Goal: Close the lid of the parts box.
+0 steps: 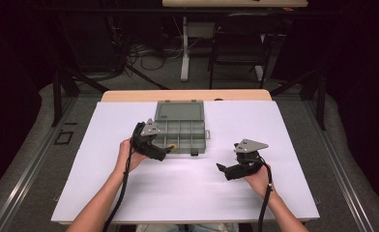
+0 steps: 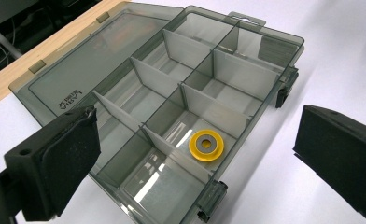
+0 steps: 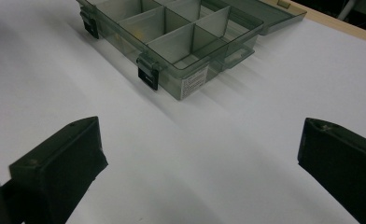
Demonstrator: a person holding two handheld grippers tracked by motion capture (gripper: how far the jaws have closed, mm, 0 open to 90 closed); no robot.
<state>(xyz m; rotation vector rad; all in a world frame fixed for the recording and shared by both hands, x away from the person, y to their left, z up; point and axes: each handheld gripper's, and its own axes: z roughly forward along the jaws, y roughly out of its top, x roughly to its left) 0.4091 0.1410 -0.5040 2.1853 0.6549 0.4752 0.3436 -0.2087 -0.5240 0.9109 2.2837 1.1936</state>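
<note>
High view puts the left gripper (image 1: 162, 151) at the near left corner of the open organizer box (image 1: 180, 131), while the right gripper (image 1: 225, 170) sits well apart on the bare white table (image 1: 187, 193), jaws spread and empty. Left gripper view shows its two black pads (image 2: 62, 154) wide apart, holding nothing, aimed down over the box (image 2: 172, 107); the yellow ring (image 2: 207, 145) lies flat on the floor of a near-row compartment, close to the front wall and just beside a divider (image 2: 172, 148). The lid (image 2: 92, 70) lies folded back flat toward the table's wooden edge. Likely trouble, as I judge it: the ring is thin and lies flat in a narrow cell, so a jaw coming down could land on a divider or the front wall instead of the ring, or skid it into a corner out of reach. The box is light and nothing braces it, so a sideways push from the left gripper might slide it across the smooth table. A front latch (image 2: 209, 205) juts near the approach line and could catch a pad.
</note>
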